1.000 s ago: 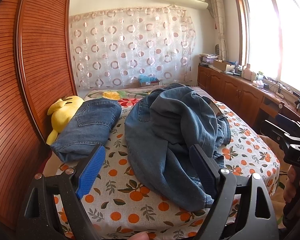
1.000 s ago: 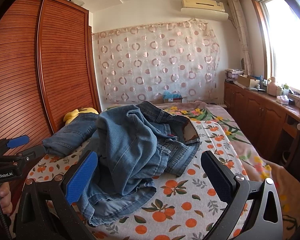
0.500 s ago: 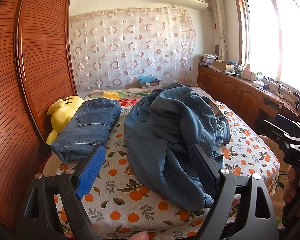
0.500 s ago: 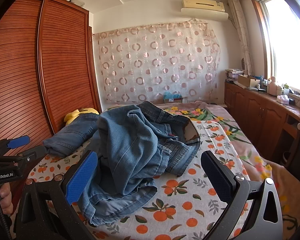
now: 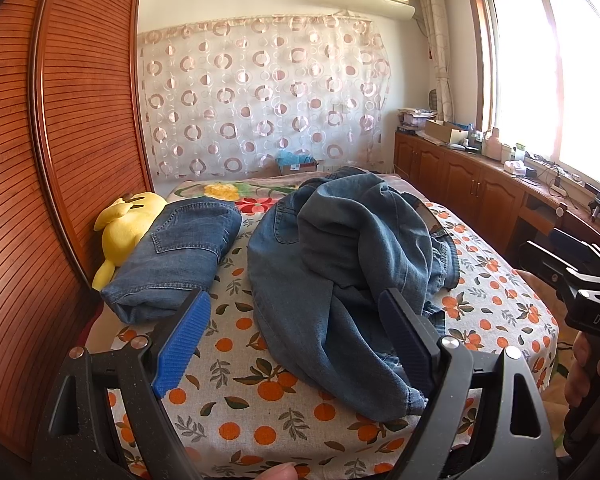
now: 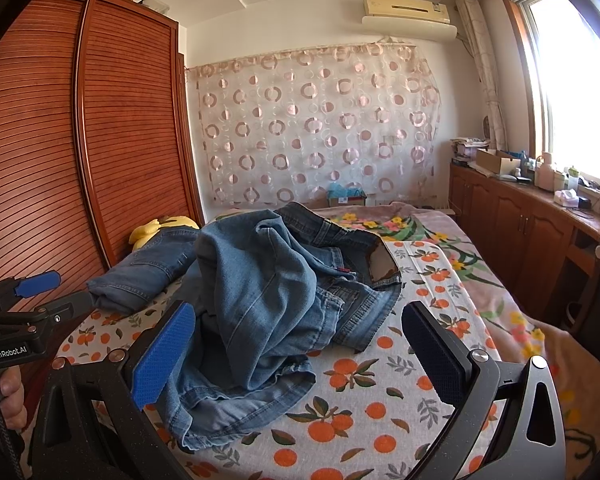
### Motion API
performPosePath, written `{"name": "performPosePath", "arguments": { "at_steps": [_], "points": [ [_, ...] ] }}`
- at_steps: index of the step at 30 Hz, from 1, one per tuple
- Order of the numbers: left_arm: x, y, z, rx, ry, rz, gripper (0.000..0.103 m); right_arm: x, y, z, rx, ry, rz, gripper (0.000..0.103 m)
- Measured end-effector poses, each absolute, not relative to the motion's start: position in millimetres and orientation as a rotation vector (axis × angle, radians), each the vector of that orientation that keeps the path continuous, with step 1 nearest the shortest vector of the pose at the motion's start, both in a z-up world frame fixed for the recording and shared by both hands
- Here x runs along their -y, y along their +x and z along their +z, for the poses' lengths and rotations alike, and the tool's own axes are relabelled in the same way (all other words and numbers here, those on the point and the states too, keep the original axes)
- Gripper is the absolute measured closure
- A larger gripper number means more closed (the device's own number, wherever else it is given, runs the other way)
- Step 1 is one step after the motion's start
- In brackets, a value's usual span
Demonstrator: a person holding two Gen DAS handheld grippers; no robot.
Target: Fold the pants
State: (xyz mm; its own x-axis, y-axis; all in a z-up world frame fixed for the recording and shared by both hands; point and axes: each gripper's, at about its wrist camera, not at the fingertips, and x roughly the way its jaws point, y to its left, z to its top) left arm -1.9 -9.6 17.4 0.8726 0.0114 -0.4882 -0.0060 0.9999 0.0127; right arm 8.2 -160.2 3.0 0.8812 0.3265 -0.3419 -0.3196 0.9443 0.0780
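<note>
A crumpled pair of blue jeans (image 5: 340, 264) (image 6: 268, 304) lies heaped in the middle of the bed, one leg trailing toward the near edge. A second pair of jeans, folded (image 5: 180, 256) (image 6: 144, 272), rests at the left near the wardrobe. My left gripper (image 5: 296, 340) is open, held above the near edge of the bed with the heap's leg between and beyond its fingers, not touching. My right gripper (image 6: 300, 356) is open too, hovering short of the heap's hem. Each gripper shows at the edge of the other's view.
The bed (image 5: 260, 400) has an orange-print sheet. A yellow plush toy (image 5: 124, 228) lies beside the folded jeans. A wooden slatted wardrobe (image 5: 40, 160) stands close on the left. Low cabinets (image 6: 540, 232) with clutter run under the window at the right. A person's hand (image 6: 8, 396) holds the left gripper.
</note>
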Motion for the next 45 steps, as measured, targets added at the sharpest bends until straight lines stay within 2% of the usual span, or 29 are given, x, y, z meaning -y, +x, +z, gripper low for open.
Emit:
{"name": "performPosePath", "arguments": {
  "at_steps": [17, 45],
  "points": [
    [14.6, -4.7, 24.8, -0.523, 0.014, 0.0, 0.016, 160.8, 10.1, -1.1, -0.376, 0.023, 0.338, 0.0],
    [2.8, 38.6, -21.7, -0.628, 0.038, -0.025, 0.016, 182.7, 40.7, -3.2, -0.448, -0.001, 0.306, 0.002]
  ]
}}
